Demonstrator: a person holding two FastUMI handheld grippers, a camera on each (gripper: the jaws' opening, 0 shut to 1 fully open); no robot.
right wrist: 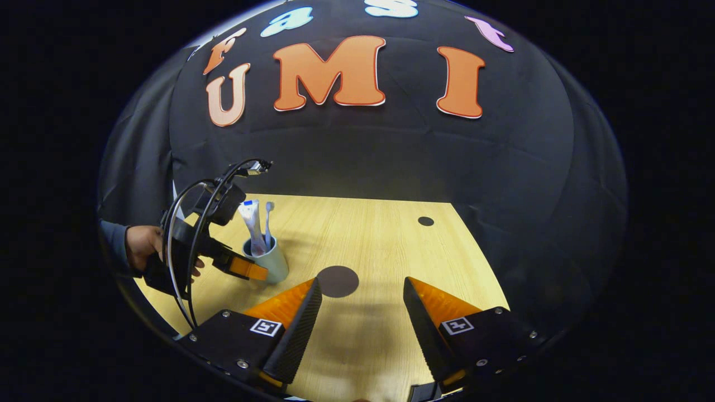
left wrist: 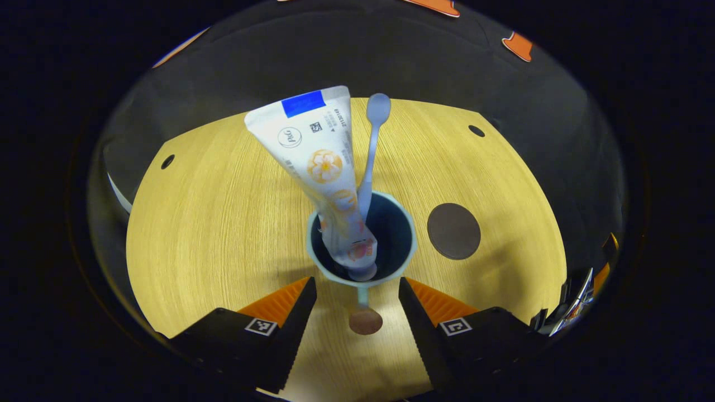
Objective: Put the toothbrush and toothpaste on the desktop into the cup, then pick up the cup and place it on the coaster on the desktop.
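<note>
I read the cup (left wrist: 361, 240) as the thing to move now: it stands upright on the wooden desktop (left wrist: 223, 223) with the toothpaste (left wrist: 318, 162) and the toothbrush (left wrist: 373, 151) already inside, both leaning out past the rim. The tube's cap end sits low in the cup, and the brush stands just beside the tube on the side toward the coaster. A handle (left wrist: 363, 312) sticks out from the cup toward my left gripper (left wrist: 357, 293).

The dark round coaster (left wrist: 453, 231) lies flat near the cup and bare, so the cup is not yet on it.

My left gripper is spread, its 2 fingers flanking the near side of the cup without pressing on it, as far as I can judge. In the right gripper view a hand (right wrist: 142, 248) holds that gripper against the cup.

My right gripper (right wrist: 362, 293) hangs spread with nothing between its fingers, above the desktop on the far side of the coaster from the cup.

The cup looks rigid and smooth, probably slippery, and top-heavy with 2 tall things leaning out. I would clamp the wall or the handle low and keep it upright, since a tilt could tip the tube out.
</note>
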